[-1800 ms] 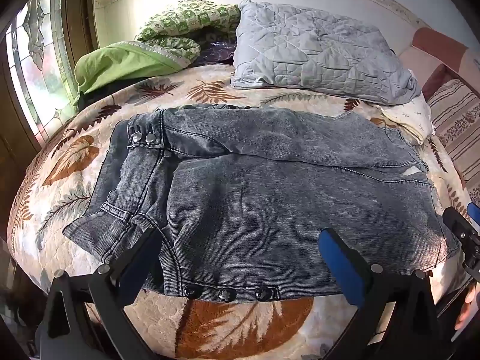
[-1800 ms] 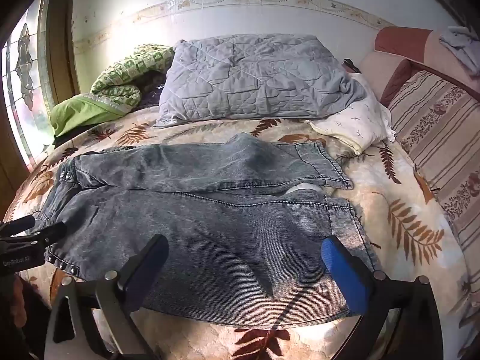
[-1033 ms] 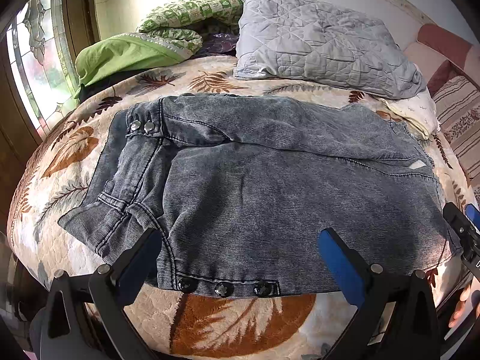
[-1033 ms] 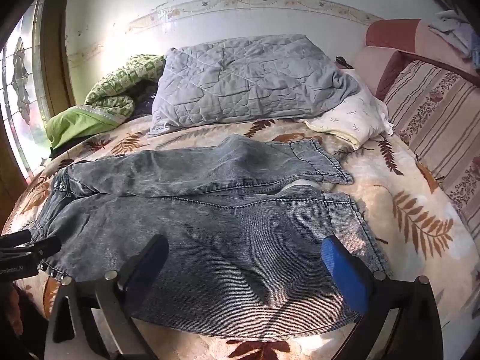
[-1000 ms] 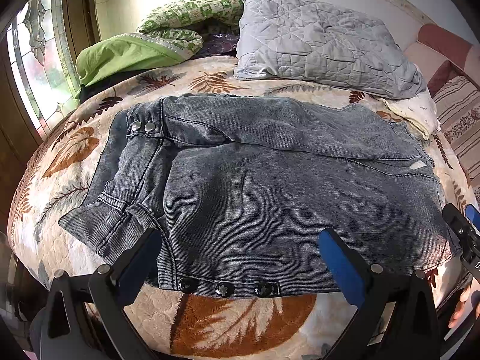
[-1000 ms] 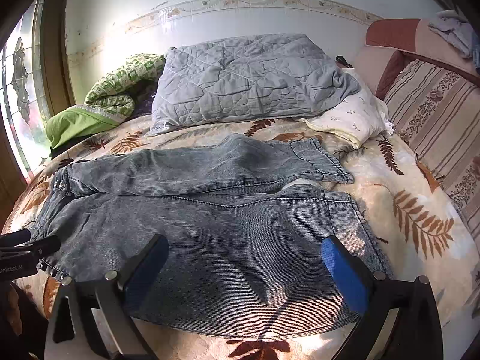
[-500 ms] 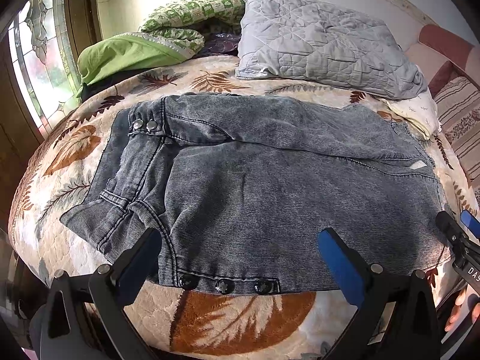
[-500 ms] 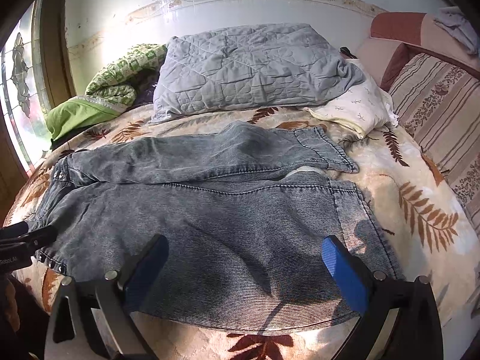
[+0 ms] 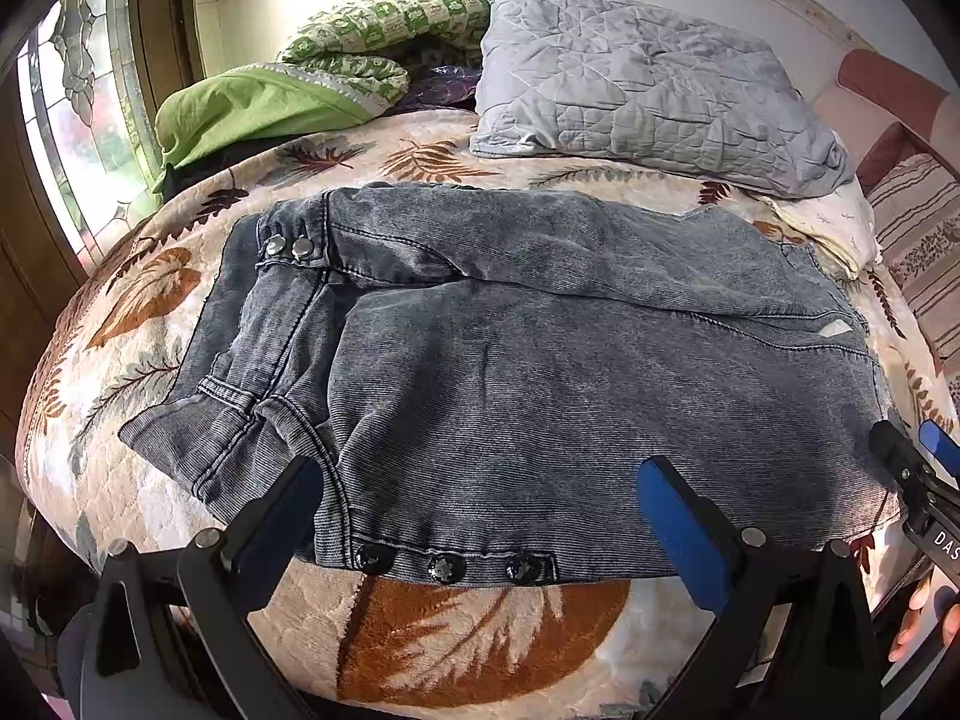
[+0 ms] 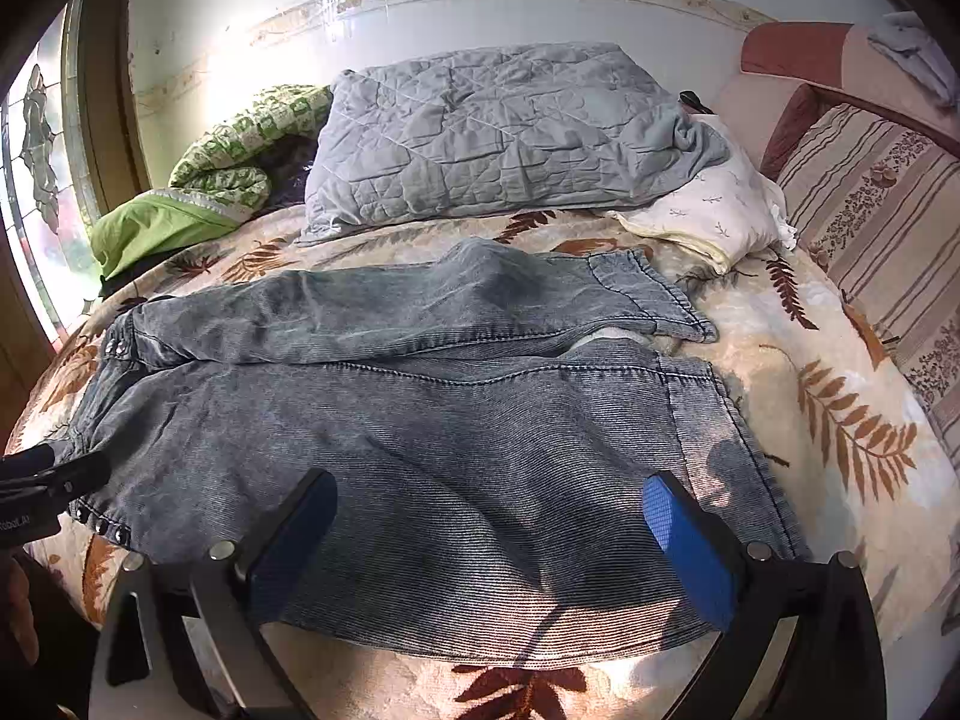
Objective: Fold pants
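Note:
Grey-blue denim pants (image 9: 510, 372) lie spread flat on the leaf-print bed, waistband with snap buttons at the left, leg hems at the right (image 10: 690, 360). My left gripper (image 9: 480, 504) is open and empty, hovering over the near waist edge by the row of dark buttons (image 9: 444, 567). My right gripper (image 10: 489, 516) is open and empty over the near leg, close to its hem end. The right gripper's tip shows at the right edge of the left wrist view (image 9: 918, 468).
A grey quilted pillow (image 10: 504, 126) and a white pillow (image 10: 714, 210) lie at the back. A green blanket (image 9: 264, 102) is piled back left by the window. A striped sofa arm (image 10: 882, 210) stands at the right. The bed's near edge (image 9: 468, 642) is just under the grippers.
Both grippers have drifted only slightly over the pants and stay open. The pants have not moved.

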{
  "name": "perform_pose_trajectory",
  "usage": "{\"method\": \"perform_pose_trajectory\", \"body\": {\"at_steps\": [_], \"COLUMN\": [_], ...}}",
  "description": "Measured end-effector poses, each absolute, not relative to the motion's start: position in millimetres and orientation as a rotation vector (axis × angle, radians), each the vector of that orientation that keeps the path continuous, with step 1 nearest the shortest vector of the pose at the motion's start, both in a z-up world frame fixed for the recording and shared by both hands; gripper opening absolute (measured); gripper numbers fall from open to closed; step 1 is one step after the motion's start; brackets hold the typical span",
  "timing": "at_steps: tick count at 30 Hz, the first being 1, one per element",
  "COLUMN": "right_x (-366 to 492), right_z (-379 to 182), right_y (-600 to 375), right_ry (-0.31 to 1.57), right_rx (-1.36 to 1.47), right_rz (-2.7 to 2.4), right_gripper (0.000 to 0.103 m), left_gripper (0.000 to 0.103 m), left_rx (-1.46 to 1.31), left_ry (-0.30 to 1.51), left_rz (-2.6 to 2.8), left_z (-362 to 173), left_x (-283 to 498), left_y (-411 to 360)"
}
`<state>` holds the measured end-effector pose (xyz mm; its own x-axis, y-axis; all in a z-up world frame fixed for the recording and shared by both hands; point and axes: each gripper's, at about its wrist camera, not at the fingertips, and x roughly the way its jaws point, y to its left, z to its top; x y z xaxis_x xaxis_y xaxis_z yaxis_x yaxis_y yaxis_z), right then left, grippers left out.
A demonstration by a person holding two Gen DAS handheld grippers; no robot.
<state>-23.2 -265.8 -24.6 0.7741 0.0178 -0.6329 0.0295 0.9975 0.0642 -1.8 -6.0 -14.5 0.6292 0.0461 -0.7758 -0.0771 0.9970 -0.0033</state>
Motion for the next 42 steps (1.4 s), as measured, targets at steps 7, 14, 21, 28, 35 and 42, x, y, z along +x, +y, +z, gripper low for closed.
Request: {"method": "perform_pose_trajectory", "body": {"at_steps": [7, 14, 21, 28, 35, 42], "right_x": [-23.1, -23.6, -23.5, -23.2, -22.8, -23.0], "right_z": [-24.3, -24.2, -23.8, -24.3, -24.4, -24.4], "right_y": [-265.9, -266.3, -265.1, -265.5, -264.7, -264.7], "right_ry": [0.687, 0.686, 0.686, 0.687, 0.689, 0.688], "right_rx": [0.071, 0.072, 0.07, 0.068, 0.067, 0.068], "right_rz": [-0.005, -0.005, -0.004, -0.005, -0.005, -0.005], "right_gripper": [0.103, 0.103, 0.103, 0.103, 0.103, 0.103], "left_gripper": [0.103, 0.103, 0.103, 0.103, 0.103, 0.103], "left_rx": [-0.04, -0.04, -0.043, -0.047, -0.045, -0.045], "left_ry": [0.887, 0.89, 0.891, 0.893, 0.894, 0.894], "left_rz": [0.07, 0.072, 0.071, 0.072, 0.072, 0.071], "left_z": [-14.5, -15.1, -15.2, -15.3, -15.3, -15.5], "left_x": [-1.8, -1.6, -3.4, -3.3, -4.1, -4.3], "left_y": [-6.1, -6.9, -6.2, -5.9, -5.9, -7.3]}}
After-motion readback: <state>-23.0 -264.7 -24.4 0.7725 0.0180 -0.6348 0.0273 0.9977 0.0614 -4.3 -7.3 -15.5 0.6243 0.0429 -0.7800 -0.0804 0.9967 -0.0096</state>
